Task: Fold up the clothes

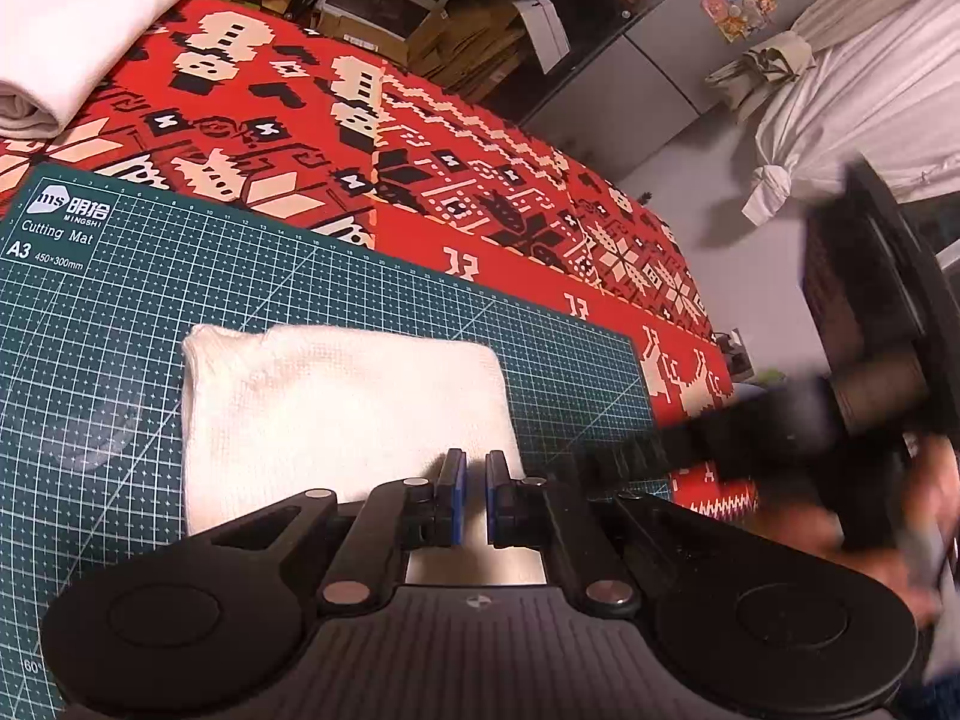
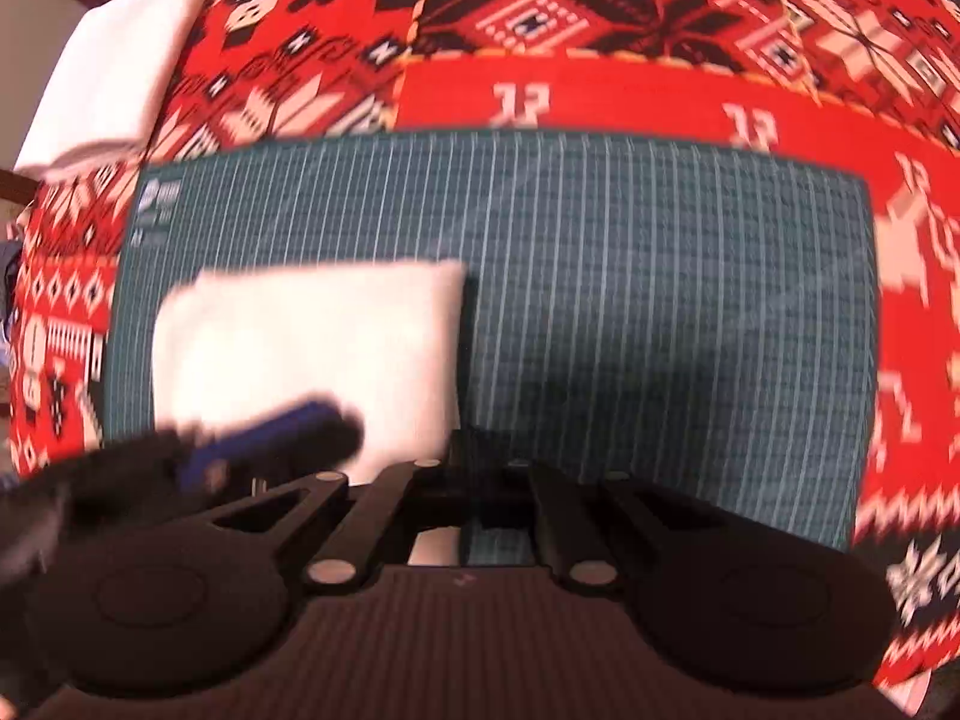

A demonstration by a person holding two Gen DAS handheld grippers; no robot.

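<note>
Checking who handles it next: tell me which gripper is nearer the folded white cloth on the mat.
Left. The left gripper is over the folded white cloth's near edge; the right gripper hangs beside its right edge, over the cutting mat.

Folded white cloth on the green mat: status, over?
Left tool slightly open, empty. Right tool blurred, state unclear. Folded white knit cloth flat on green cutting mat. Nothing obstructing.

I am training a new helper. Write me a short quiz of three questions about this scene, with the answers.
1. True or false: the white cloth lies folded on the green cutting mat.
2. What covers the table under the mat? A) red patterned tablecloth B) bare wood C) blue sheet
3. Fill in: the left gripper holds ____.

Key: 1 true; 2 A; 3 nothing, its fingers stand slightly apart with an empty gap, just above the cloth's near edge.
</note>
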